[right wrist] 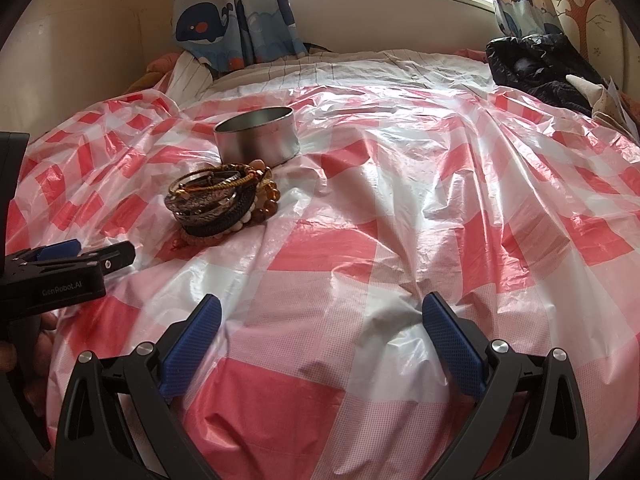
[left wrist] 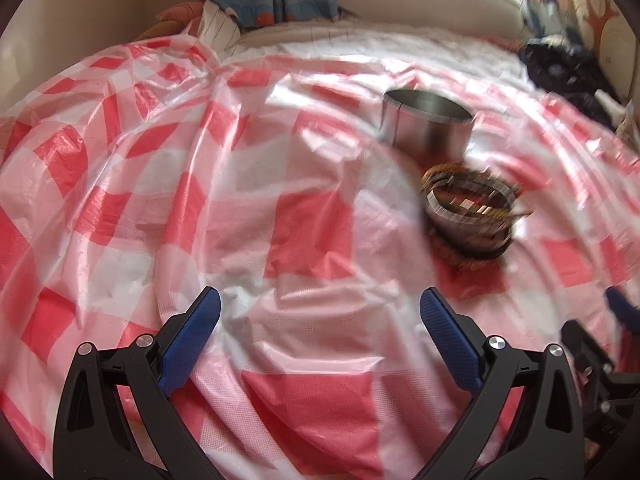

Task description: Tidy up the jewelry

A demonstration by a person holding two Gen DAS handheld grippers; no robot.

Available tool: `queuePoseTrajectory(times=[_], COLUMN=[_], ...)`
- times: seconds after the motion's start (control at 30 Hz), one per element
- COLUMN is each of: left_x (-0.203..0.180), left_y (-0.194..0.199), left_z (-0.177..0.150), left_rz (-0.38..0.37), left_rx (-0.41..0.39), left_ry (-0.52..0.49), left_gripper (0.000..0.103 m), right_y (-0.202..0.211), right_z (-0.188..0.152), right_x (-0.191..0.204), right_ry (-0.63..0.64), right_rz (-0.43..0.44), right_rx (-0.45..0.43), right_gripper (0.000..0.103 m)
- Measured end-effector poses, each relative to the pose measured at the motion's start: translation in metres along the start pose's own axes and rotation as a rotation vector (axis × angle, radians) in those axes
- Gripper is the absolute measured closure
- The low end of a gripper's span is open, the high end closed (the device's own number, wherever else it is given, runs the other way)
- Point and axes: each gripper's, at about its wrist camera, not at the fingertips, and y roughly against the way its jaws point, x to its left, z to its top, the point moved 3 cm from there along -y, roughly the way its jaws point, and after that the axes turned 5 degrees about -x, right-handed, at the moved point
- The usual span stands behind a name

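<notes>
A heap of stacked bangles and amber bead bracelets (right wrist: 224, 204) lies just before the round silver metal tin (right wrist: 258, 136) on the red-and-white checked plastic sheet (right wrist: 360, 216), while the left claw (left wrist: 320, 320) and right claw (right wrist: 322, 324) gape wide, empty.

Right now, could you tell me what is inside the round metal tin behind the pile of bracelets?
Only the far inner wall of the metal tin shows, bare and shiny. Its floor is hidden by the near wall, so any contents cannot be seen. The bracelets lie outside it.
</notes>
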Motion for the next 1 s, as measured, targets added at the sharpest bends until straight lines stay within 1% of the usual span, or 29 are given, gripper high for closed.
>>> queuePoseTrajectory(times=[0.07,0.1,0.13,0.17,0.2,0.23,0.3,0.33,0.37,0.4,0.47,0.53,0.6,0.67,0.7,0.73,0.77,0.83,0.87,0.9,0.93,0.97,1.0], left_x=[-0.003,-0.006,-0.008,-0.012,-0.015,-0.022,-0.032,-0.034,-0.036,-0.035,-0.037,-0.045,-0.054,-0.064,-0.068,-0.071,-0.071,-0.069,-0.068,-0.067,-0.067,-0.068,-0.069], left_y=[0.009,0.007,0.006,0.001,0.001,0.001,0.006,0.009,0.006,0.008,-0.001,-0.009,-0.016,-0.025,-0.031,-0.038,-0.045,-0.054,-0.059,-0.063,-0.066,-0.067,-0.068], left_z=[0.007,0.009,0.010,0.012,0.017,0.019,0.029,0.034,0.040,0.045,0.053,0.064,0.071,0.077,0.079,0.080,0.081,0.080,0.079,0.077,0.076,0.076,0.075], left_rz=[-0.042,-0.050,-0.071,-0.083,-0.097,-0.072,-0.060,-0.082,-0.099,-0.135,-0.157,-0.181,-0.210,-0.210,-0.202,-0.211,-0.215,-0.209,-0.207,-0.211,-0.226,-0.255,-0.264], left_rx=[-0.034,-0.020,-0.014,0.013,0.010,-0.001,-0.053,-0.072,-0.070,-0.080,-0.064,-0.055,-0.039,-0.026,-0.014,0.004,0.022,0.045,0.057,0.077,0.097,0.105,0.117], left_ry=[0.012,0.007,0.013,0.011,0.004,-0.040,-0.087,-0.080,-0.084,-0.064,-0.072,-0.094,-0.114,-0.155,-0.181,-0.199,-0.204,-0.204,-0.200,-0.196,-0.197,-0.196,-0.198], left_gripper=[0.007,0.007,0.007,0.007,0.007,0.007,0.007,0.007,0.007,0.007,0.007,0.007,0.007,0.014,0.022,0.032,0.036,0.051,0.055,0.064,0.076,0.080,0.090], right_y=[0.010,0.015,0.016,0.015,0.014,0.013,0.005,0.002,-0.001,-0.005,-0.012,-0.017,-0.020,-0.023,-0.025,-0.026,-0.027,-0.026,-0.026,-0.027,-0.028,-0.029,-0.030], right_z=[0.010,0.016,0.020,0.024,0.029,0.034,0.045,0.049,0.055,0.060,0.068,0.073,0.075,0.073,0.071,0.071,0.071,0.071,0.071,0.072,0.072,0.071,0.070], right_x=[0.000,0.001,0.000,-0.002,-0.005,-0.008,-0.009,-0.010,-0.009,-0.007,-0.004,-0.003,-0.007,-0.013,-0.015,-0.017,-0.019,-0.019,-0.019,-0.018,-0.018,-0.018,-0.018], right_ry=[0.007,0.019,0.026,0.024,0.013,0.004,0.005,0.010,0.024,0.041,0.075,0.101,0.091,0.068,0.054,0.044,0.033,0.027,0.027,0.027,0.024,0.018,0.014], right_rz=[0.015,0.011,0.015,0.027,0.038,0.048,0.077,0.087,0.101,0.113,0.122,0.110,0.098,0.104,0.106,0.110,0.116,0.122,0.122,0.122,0.124,0.129,0.133], right_rx=[-0.040,-0.055,-0.056,-0.049,-0.043,-0.038,-0.017,-0.013,-0.010,-0.004,0.005,0.003,-0.004,0.004,0.010,0.016,0.018,0.009,0.005,0.005,0.007,0.012,0.017], right_gripper=[0.006,0.006,0.006,0.006,0.006,0.006,0.006,0.006,0.007,0.007,0.007,0.007,0.007,0.007,0.007,0.007,0.007,0.007,0.007,0.007,0.007,0.007,0.007])
